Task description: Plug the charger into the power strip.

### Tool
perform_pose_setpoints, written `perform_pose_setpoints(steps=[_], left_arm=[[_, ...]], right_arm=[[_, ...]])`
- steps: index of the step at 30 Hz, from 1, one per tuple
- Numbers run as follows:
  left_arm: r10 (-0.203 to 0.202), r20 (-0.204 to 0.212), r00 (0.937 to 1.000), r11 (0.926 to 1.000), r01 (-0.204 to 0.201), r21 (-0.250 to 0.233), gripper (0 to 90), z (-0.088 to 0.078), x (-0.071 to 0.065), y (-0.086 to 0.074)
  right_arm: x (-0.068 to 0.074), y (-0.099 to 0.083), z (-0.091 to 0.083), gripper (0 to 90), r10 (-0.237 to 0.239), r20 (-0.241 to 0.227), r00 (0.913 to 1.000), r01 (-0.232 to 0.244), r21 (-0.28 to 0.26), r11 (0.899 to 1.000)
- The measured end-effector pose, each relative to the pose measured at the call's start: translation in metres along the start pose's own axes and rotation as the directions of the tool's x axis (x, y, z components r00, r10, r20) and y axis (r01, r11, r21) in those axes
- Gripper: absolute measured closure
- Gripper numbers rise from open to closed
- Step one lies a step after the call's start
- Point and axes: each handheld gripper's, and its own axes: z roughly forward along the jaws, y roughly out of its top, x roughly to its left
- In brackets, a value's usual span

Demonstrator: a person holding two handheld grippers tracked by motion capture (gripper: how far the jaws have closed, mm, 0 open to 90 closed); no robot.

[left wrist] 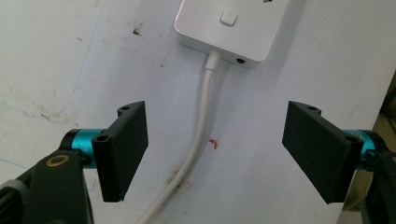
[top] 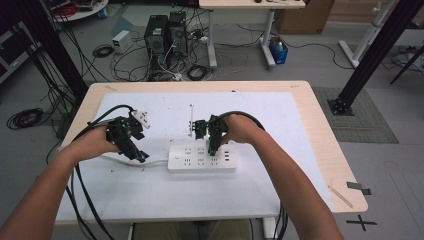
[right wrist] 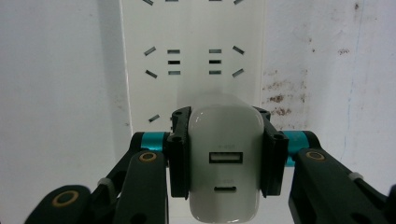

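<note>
A: How far along is the plugging-in?

B: Partway, I'd say. The right gripper (right wrist: 226,158) pinches a white charger (right wrist: 224,163) low in the frame, just over the power strip (top: 201,157) mid-tabletop (top: 320,150); seating it remains.

A: And the left gripper (left wrist: 215,151)?

B: Spread, empty, straddling the strip's cord (left wrist: 201,135).

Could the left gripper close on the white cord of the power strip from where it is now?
Probably yes. The left gripper has its jaws open, and the round white cord of the white plastic power strip runs across the bare white tabletop between them, with nothing in between.
</note>
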Motion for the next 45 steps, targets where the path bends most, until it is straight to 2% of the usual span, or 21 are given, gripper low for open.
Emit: perform_pose_setpoints(steps=[2, 3, 6, 7, 9, 10, 14, 21, 26, 31, 34, 38, 41, 45], left_arm=[[0.004, 0.002, 1.0000, 1.0000, -0.004, -0.001, 22.6, 0.001, 0.000, 0.000], [0.009, 0.003, 1.0000, 1.0000, -0.009, 0.004, 22.6, 0.001, 0.000, 0.000], [0.002, 0.002, 1.0000, 1.0000, -0.002, -0.001, 22.6, 0.001, -0.001, -0.001], [-0.003, 0.004, 1.0000, 1.0000, 0.003, 0.004, 22.6, 0.001, 0.000, -0.002], [0.002, 0.005, 1.0000, 1.0000, -0.002, 0.008, 22.6, 0.001, 0.001, -0.002], [-0.008, 0.004, 1.0000, 1.0000, 0.008, 0.002, 22.6, 0.002, 0.001, -0.002], [0.003, 0.005, 1.0000, 0.9999, -0.003, 0.010, 22.6, 0.003, 0.002, 0.000], [-0.004, 0.012, 0.9999, 1.0000, 0.004, 0.008, 22.6, 0.007, 0.002, -0.003], [-0.011, 0.015, 0.9998, 0.9999, 0.011, -0.001, 22.6, 0.009, 0.002, -0.005], [-0.008, 0.021, 0.9997, 0.9999, 0.007, 0.009, 22.6, 0.012, 0.001, -0.005], [-0.005, 0.019, 0.9998, 1.0000, 0.005, 0.005, 22.6, 0.011, 0.000, -0.004], [-0.010, 0.015, 0.9998, 0.9999, 0.010, 0.007, 22.6, 0.008, 0.000, -0.007], [-0.019, 0.012, 0.9997, 0.9998, 0.019, 0.004, 22.6, 0.006, 0.000, -0.008], [-0.019, 0.001, 0.9998, 0.9998, 0.019, -0.001, 22.6, 0.000, 0.003, -0.010]], right_arm=[[0.000, 0.000, 0.001, 62.7, -0.001, -0.004, 1.0000, 0.001, 0.001, 1.000], [0.001, 0.000, 0.005, 62.8, -0.002, 0.000, 1.0000, 0.002, 0.024, 1.000], [0.002, 0.000, 0.007, 62.8, -0.006, 0.009, 0.9999, 0.006, 0.012, 1.000], [0.002, -0.005, 0.006, 62.9, 0.010, 0.004, 0.9999, -0.010, -0.013, 1.000], [0.001, -0.008, 0.006, 62.9, 0.018, 0.001, 0.9998, -0.018, -0.026, 1.000], [0.001, -0.009, 0.006, 62.9, 0.024, 0.001, 0.9997, -0.024, -0.034, 0.999], [0.001, -0.010, 0.006, 63.0, 0.023, 0.001, 0.9997, -0.023, -0.041, 0.999], [0.000, -0.008, 0.007, 63.0, 0.034, -0.010, 0.9994, -0.035, -0.044, 0.998], [0.001, -0.007, 0.008, 63.1, 0.023, -0.003, 0.9997, -0.023, -0.041, 0.999], [0.002, -0.005, 0.010, 63.1, 0.007, 0.006, 1.0000, -0.007, -0.034, 0.999], [0.002, -0.006, 0.012, 63.1, 0.005, 0.007, 1.0000, -0.005, -0.026, 1.000], [-0.001, -0.013, 0.013, 63.0, 0.036, -0.017, 0.9992, -0.038, -0.082, 0.996], [-0.002, -0.010, 0.013, 62.5, 0.019, -0.018, 0.9997, -0.020, -0.062, 0.998], [-0.003, -0.010, 0.013, 61.5, 0.023, -0.021, 0.9995, -0.025, -0.064, 0.998]])
